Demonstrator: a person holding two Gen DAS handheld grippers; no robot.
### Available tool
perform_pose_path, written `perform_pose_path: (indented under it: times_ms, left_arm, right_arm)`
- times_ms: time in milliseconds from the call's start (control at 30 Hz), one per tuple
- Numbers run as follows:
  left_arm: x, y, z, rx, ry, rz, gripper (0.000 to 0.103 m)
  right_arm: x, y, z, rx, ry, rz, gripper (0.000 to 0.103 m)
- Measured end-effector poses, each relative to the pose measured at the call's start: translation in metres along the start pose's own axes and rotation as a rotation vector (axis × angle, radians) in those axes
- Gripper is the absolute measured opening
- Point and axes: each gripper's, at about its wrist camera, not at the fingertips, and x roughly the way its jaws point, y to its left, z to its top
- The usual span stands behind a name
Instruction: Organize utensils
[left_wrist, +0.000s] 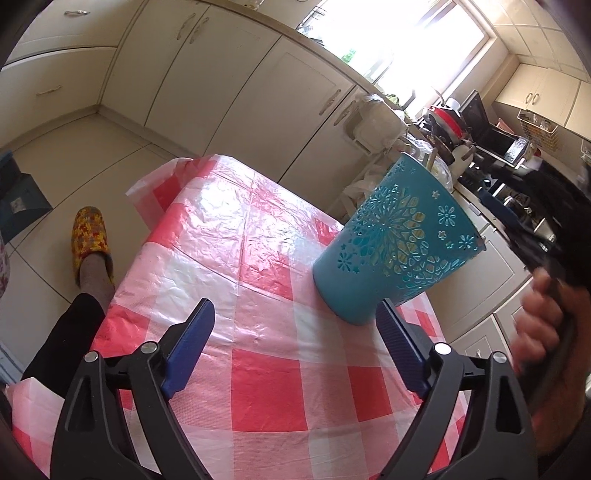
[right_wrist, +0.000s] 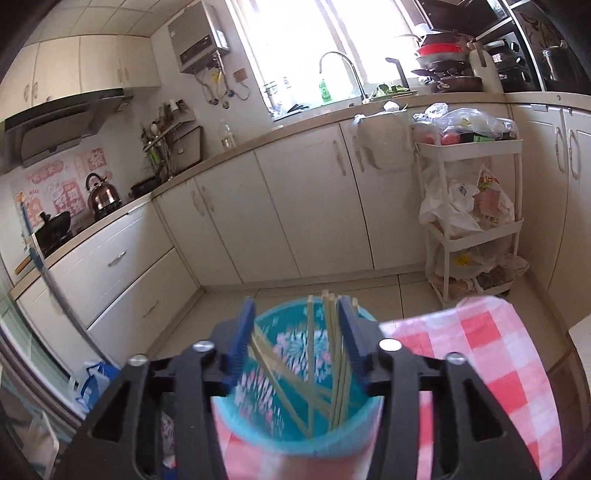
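My right tongs gape directly above the teal holder on the tabletop, chopsticks standing loose inside, while my left tongs hang open, empty, just beside its base.

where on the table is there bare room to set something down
Most of the checked cloth lies bare: the whole stretch left of the teal holder, out to the far corner, and the near strip between the left gripper fingers. The right edge is crowded: holder, then right gripper.
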Motion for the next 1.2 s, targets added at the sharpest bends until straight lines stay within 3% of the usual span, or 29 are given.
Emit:
perform_pose_path:
  times_ms: [33,133,267,433,500,600,800,933,1033,1200]
  left_arm:
    - [0.000,-0.001,0.000,0.005,0.001,0.014,0.087]
    - [-0.007,-0.010,0.001,0.044,0.036,0.135,0.088]
    - [-0.041,-0.037,-0.007,0.119,0.064,0.199,0.092]
    - [-0.097,-0.075,-0.018,0.222,0.061,0.253,0.095]
    - [-0.124,-0.087,-0.024,0.241,0.085,0.302,0.095]
    - [-0.159,-0.102,-0.033,0.254,0.084,0.326,0.095]
    - [-0.220,-0.116,-0.059,0.284,0.178,0.261,0.095]
    - [-0.252,-0.131,-0.085,0.389,0.135,0.325,0.095]
    - [-0.269,-0.133,-0.095,0.392,0.115,0.342,0.095]
    - [-0.287,-0.129,-0.100,0.379,0.102,0.357,0.095]
  right_arm:
    - [-0.012,0.001,-0.008,-0.005,0.015,-0.002,0.078]
    - [-0.055,0.002,-0.041,-0.040,0.076,-0.048,0.094]
    - [-0.104,-0.001,-0.097,-0.107,0.229,-0.180,0.096]
    - [-0.147,-0.004,-0.149,-0.048,0.371,-0.276,0.096]
    - [-0.166,-0.001,-0.160,-0.005,0.369,-0.284,0.096]
    - [-0.200,0.017,-0.166,0.049,0.296,-0.279,0.096]
    - [-0.260,0.059,-0.193,0.005,0.214,-0.207,0.096]
    - [-0.279,0.066,-0.218,0.051,0.266,-0.191,0.096]
    - [-0.293,0.072,-0.219,0.023,0.242,-0.258,0.096]
    - [-0.306,0.080,-0.221,0.001,0.205,-0.292,0.096]
